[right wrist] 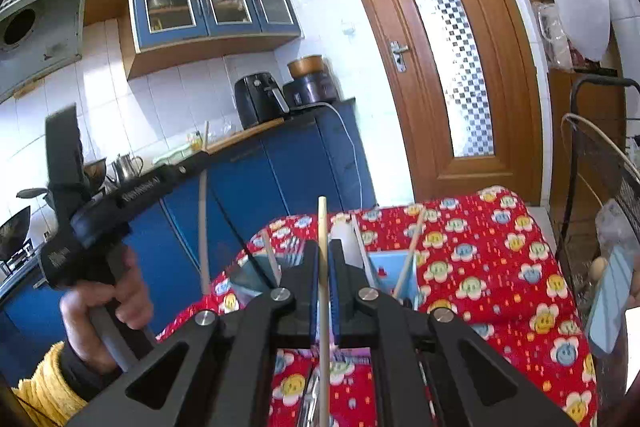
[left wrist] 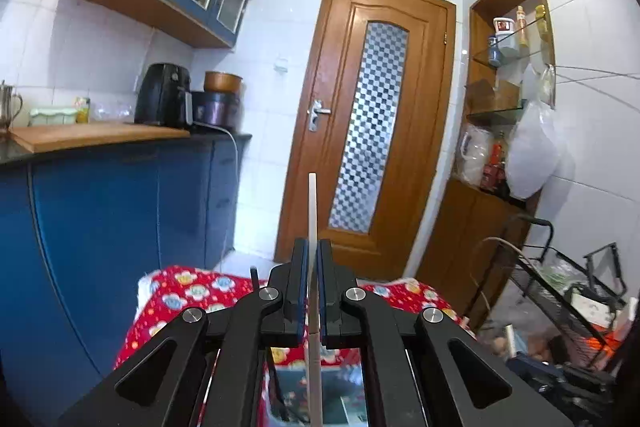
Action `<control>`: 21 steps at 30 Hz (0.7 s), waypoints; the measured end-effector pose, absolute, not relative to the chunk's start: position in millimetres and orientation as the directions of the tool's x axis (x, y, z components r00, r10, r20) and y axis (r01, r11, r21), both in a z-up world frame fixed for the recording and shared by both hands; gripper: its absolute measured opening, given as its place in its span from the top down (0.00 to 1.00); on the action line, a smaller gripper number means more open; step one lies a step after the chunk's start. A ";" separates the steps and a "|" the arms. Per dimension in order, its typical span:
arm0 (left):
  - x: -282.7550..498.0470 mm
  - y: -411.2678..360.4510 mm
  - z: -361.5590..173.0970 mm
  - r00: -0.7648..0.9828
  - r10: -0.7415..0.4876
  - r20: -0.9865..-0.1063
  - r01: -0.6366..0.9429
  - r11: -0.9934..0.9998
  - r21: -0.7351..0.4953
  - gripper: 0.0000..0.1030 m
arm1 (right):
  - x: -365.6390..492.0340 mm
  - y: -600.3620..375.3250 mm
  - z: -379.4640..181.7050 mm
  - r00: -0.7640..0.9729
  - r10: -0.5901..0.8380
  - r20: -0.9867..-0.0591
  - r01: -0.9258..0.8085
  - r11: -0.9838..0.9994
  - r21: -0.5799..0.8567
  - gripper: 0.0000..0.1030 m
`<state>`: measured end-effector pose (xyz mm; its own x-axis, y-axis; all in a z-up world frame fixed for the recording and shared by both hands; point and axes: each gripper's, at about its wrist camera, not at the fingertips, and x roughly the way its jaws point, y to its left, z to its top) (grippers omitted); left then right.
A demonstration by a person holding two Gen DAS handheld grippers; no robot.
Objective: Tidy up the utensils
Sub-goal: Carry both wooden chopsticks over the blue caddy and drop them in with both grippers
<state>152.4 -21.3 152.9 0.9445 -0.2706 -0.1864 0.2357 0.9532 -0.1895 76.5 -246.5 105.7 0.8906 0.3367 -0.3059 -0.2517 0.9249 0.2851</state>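
Holding one thin stick tight in each gripper: a white stick (left wrist: 313, 227) in the left gripper (left wrist: 313, 291), a wooden stick (right wrist: 322, 247) in the right gripper (right wrist: 324, 287), lifting both above the red-cloth bench (right wrist: 500, 267), likely for sorting into the blue box (right wrist: 394, 267).

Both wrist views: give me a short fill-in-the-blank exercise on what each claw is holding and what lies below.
1. The left claw is shut on a thin ____ stick.
2. The right claw grips a ____ chopstick.
3. The tablecloth under the blue box is mostly ____.

Missing words: white; wooden; red
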 end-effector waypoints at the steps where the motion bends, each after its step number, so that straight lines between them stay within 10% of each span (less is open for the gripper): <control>1: 156.1 -22.1 151.6 0.946 -0.266 -0.183 0.233 0.954 -0.187 0.96 | 79.4 -246.7 106.8 0.894 0.337 -0.297 -0.253 0.924 0.286 0.94; 21: 188.9 -32.9 112.4 0.958 -0.236 -0.161 0.210 0.963 -0.168 0.96 | 145.0 -242.5 118.4 0.980 0.187 -0.067 -0.167 0.959 0.228 0.94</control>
